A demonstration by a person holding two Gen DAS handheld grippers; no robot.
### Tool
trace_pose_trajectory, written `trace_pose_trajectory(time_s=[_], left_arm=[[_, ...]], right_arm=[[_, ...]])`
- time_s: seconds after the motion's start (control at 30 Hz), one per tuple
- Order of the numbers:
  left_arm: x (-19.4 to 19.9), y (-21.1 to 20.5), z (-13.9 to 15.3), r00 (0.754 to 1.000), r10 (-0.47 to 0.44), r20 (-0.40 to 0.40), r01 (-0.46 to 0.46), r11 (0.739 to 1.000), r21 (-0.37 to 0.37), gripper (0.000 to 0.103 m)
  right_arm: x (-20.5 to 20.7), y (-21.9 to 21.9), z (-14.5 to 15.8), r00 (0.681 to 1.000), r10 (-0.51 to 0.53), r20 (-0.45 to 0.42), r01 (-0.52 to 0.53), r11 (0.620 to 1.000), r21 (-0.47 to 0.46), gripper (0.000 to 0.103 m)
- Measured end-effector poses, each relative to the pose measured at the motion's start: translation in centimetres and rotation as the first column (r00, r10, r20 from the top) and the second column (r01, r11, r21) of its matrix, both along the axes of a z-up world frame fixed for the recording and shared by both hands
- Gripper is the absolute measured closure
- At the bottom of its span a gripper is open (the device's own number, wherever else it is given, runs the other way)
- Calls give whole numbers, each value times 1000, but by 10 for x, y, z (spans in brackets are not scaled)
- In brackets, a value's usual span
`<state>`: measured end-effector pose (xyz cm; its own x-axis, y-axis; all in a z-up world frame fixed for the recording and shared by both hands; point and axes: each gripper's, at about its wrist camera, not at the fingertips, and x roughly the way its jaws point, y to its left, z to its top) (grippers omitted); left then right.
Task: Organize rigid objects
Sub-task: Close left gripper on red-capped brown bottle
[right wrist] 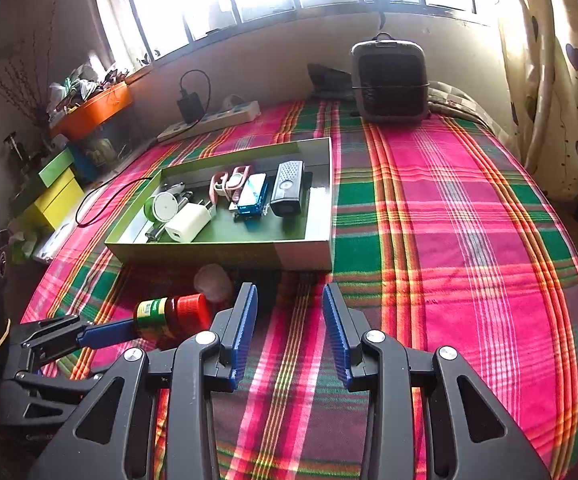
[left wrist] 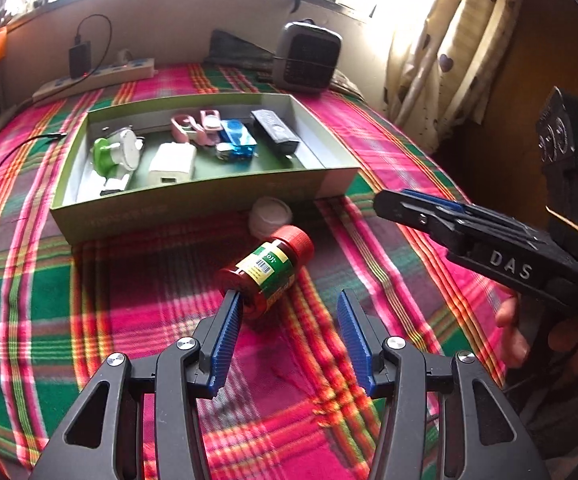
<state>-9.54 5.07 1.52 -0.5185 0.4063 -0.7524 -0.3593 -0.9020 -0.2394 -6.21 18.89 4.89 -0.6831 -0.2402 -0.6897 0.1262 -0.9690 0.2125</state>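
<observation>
Two pairs of blue-padded tongs hover over a bed spread with a pink, green and red plaid blanket [right wrist: 469,216]. The left tongs [left wrist: 289,300] stand wide apart with nothing gripped; the left pad's tip sits at the base of a red-capped bottle [left wrist: 267,270] with a green and yellow label, which lies on its side on the blanket, though whether pad and bottle touch cannot be told. The right tongs [right wrist: 290,292] are apart too, empty, beside the bottle. A small white lidded pot [left wrist: 269,216] rests between the bottle and a shallow green box [left wrist: 193,200]. Inside the box lie a white charger [left wrist: 171,162], a blue case [left wrist: 237,140], a black oblong device [left wrist: 275,130], pink clips [left wrist: 197,126] and a green-and-white round item [left wrist: 117,152]. A grey heater [right wrist: 389,76] stands near the window wall
</observation>
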Motion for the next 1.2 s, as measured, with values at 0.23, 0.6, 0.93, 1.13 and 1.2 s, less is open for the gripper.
trace_pose_trajectory(time_s=[0.23, 0.6, 0.93, 1.13, 1.2], left_arm=[[14, 3, 7, 999, -19, -42, 18, 999, -32, 54], [-9, 1, 6, 999, -42, -35, 39, 997, -70, 54], [-27, 20, -1, 995, -95, -14, 92, 990, -110, 54], [-32, 20, -8, 998, -70, 4, 69, 988, -137, 54], [-31, 20, -8, 997, -73, 1, 72, 988, -135, 54]], right_arm=[[6, 3, -2, 1000, -11, 4, 11, 1000, -4, 67], [9, 9, -5, 1000, -30, 11, 30, 999, -18, 67], [8, 12, -7, 999, -37, 19, 37, 999, -25, 67], [7, 11, -9, 999, -31, 23, 31, 999, -26, 67], [6, 11, -9, 999, -29, 23, 29, 999, -25, 67]])
